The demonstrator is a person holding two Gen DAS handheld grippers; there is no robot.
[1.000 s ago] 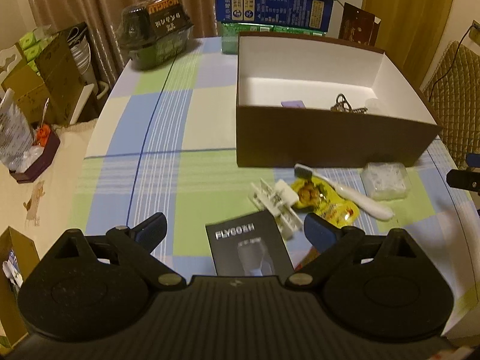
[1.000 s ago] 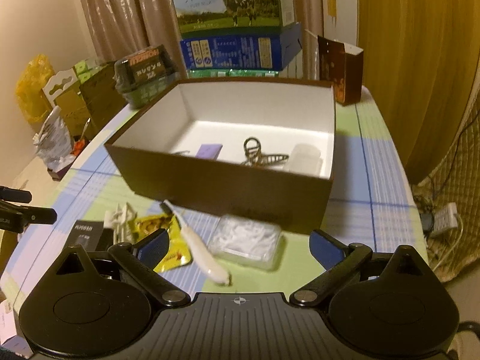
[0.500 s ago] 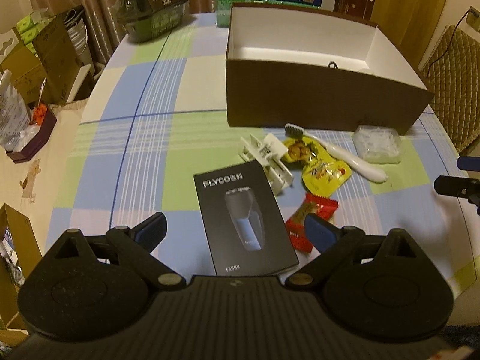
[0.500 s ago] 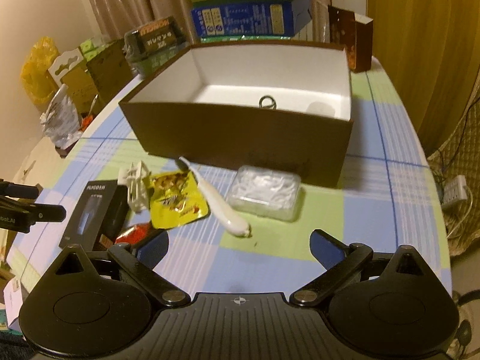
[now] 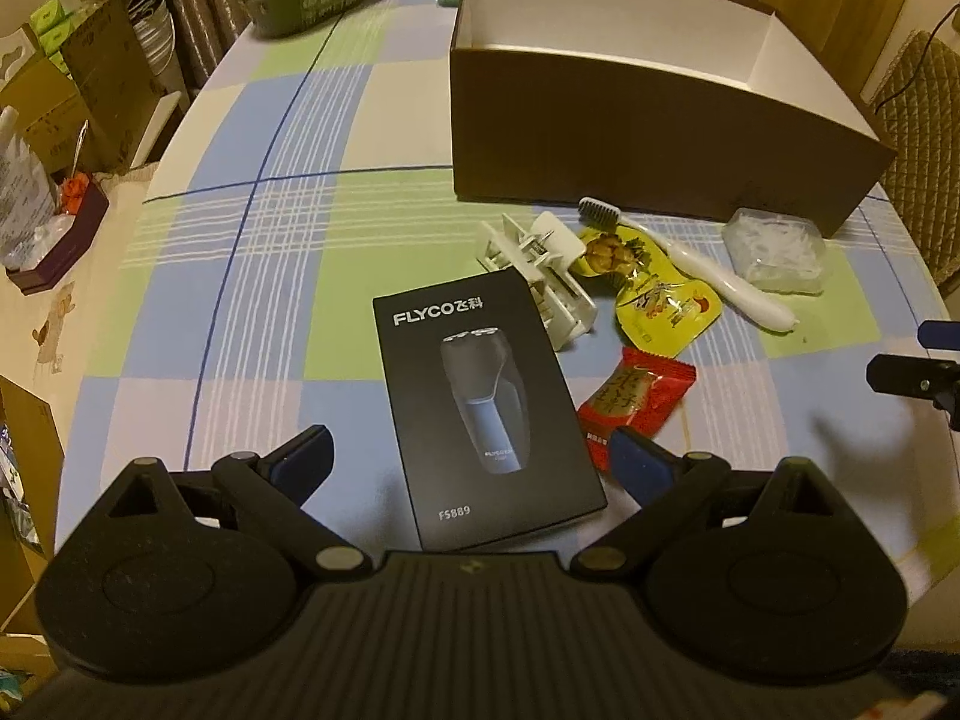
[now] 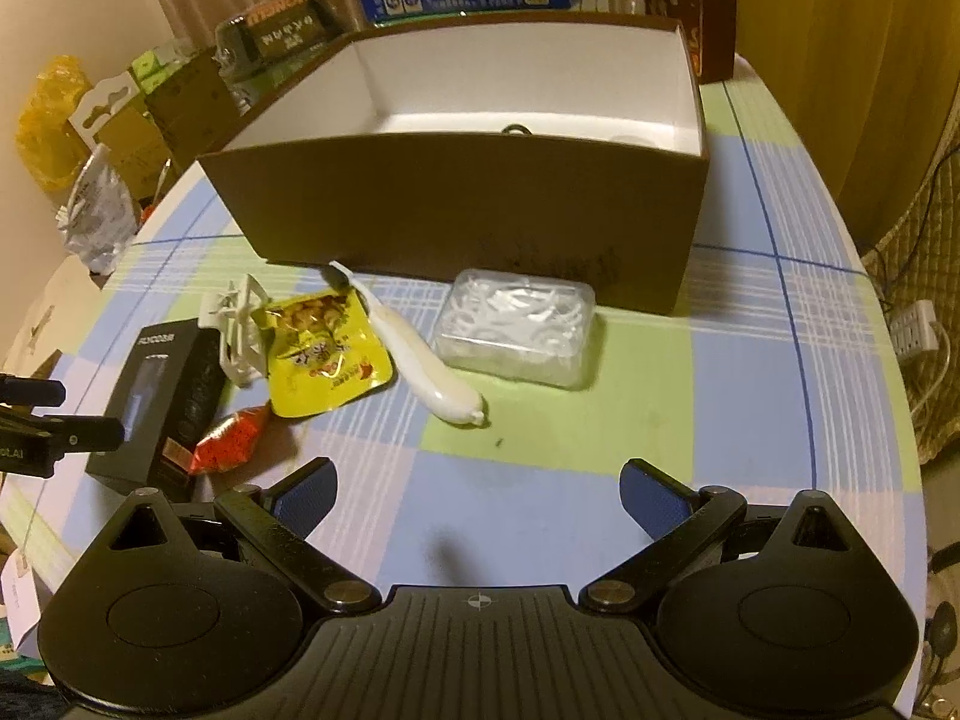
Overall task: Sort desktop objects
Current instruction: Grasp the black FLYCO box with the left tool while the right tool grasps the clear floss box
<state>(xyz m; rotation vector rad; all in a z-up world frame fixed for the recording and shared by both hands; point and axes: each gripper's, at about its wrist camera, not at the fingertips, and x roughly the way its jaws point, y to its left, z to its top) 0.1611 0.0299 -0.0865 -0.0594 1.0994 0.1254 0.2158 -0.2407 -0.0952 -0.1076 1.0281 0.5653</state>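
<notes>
Retreat from the brown box point(image 5: 648, 138) is what has just happened: over the last second both grippers have pulled back and dropped lower, so the box interior, plainly seen before, is now mostly hidden behind its near wall, and the loose items fill the foreground. That reads as a fresh pick beginning, not a drop-off. The left gripper point(image 5: 474, 465) hangs with jaws wide and empty, straddling the near end of the black shaver box point(image 5: 480, 402), probably its next target. The right gripper point(image 6: 477, 492) is equally wide and empty above bare tablecloth point(image 6: 750, 372), with the white toothbrush point(image 6: 414, 348) at its 12 o'clock and the clear floss-pick case point(image 6: 516, 327) toward 1 o'clock. Still unsorted are the yellow snack packet point(image 5: 660, 294), red candy wrapper point(image 5: 636, 402) and white plastic clip point(image 5: 540, 276). Crowding is the hazard: the clip touches the shaver box at its 1 o'clock corner, the red wrapper lies just beside its 3 o'clock edge, and the toothbrush lies across the yellow packet.
</notes>
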